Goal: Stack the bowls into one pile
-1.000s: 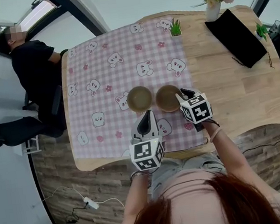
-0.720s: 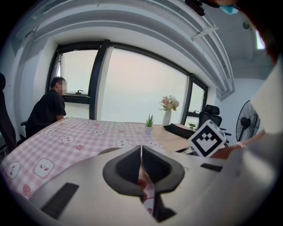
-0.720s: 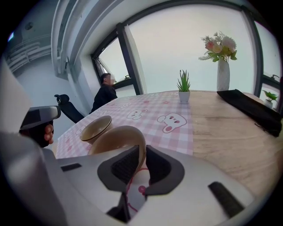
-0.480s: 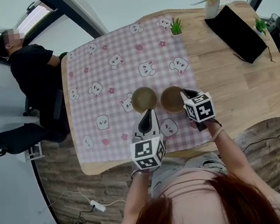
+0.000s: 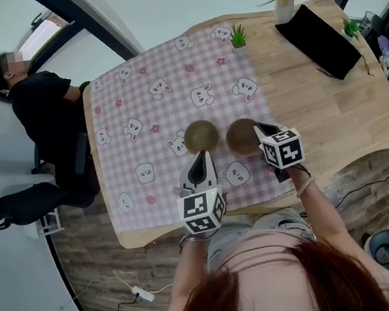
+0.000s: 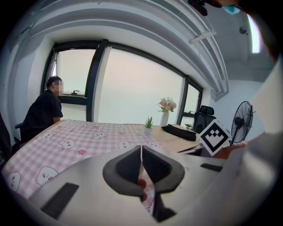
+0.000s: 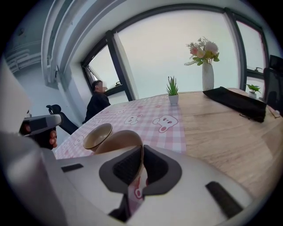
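Observation:
Two tan bowls stand side by side on the pink checked tablecloth [image 5: 147, 122]. The left bowl [image 5: 201, 136] [image 7: 98, 136] is free. My right gripper [image 5: 258, 131] [image 7: 142, 161] has just been closing and now pinches the near right rim of the right bowl [image 5: 241, 137] [image 7: 117, 141], whose wall sits between the pads. My left gripper [image 5: 199, 160] [image 6: 141, 163] hovers just in front of the left bowl, jaws together with nothing between them. Neither bowl shows in the left gripper view.
The wooden table [image 5: 332, 110] carries a flower vase [image 5: 283, 6], a small potted plant [image 5: 237, 37] and a black flat case [image 5: 318, 40] at the far right. A person in black [image 5: 45, 115] sits at the table's left end.
The right gripper's jaws have closed onto the right bowl's rim. Both bowls stand where they were. The left gripper has shifted only slightly.

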A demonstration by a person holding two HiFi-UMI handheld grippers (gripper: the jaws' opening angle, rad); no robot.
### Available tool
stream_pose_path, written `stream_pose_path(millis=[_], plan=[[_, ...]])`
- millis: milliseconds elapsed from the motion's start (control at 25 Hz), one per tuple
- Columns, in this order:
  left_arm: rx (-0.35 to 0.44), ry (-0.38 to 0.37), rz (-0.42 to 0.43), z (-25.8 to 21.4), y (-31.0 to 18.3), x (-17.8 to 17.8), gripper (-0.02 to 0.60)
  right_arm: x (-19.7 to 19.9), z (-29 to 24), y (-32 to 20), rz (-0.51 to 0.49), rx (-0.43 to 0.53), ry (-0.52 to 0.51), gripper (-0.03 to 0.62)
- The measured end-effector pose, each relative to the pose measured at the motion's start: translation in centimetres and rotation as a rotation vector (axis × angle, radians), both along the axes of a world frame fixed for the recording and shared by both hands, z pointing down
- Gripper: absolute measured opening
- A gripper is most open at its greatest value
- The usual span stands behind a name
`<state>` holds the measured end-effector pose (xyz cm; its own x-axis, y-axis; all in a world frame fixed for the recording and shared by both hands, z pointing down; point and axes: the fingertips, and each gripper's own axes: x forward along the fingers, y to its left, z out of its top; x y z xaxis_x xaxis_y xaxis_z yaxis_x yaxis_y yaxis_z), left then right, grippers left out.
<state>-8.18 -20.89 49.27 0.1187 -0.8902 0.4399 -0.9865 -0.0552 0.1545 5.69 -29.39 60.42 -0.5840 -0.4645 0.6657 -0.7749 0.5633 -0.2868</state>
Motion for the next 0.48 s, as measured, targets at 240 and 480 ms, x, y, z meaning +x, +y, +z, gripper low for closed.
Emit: stream_pose_path(millis=[240, 480], plan=[[0.014, -0.005, 0.032, -0.5, 0.3, -0.8, 0.015, 0.1, -1.2, 1.0, 0.047, 0.020, -0.010, 0.014], [0.024, -0.005, 0.053, -1.0, 0.6, -1.9, 0.015, -0.4, -2.4, 1.9, 0.083, 0.035, -0.023, 0.014]])
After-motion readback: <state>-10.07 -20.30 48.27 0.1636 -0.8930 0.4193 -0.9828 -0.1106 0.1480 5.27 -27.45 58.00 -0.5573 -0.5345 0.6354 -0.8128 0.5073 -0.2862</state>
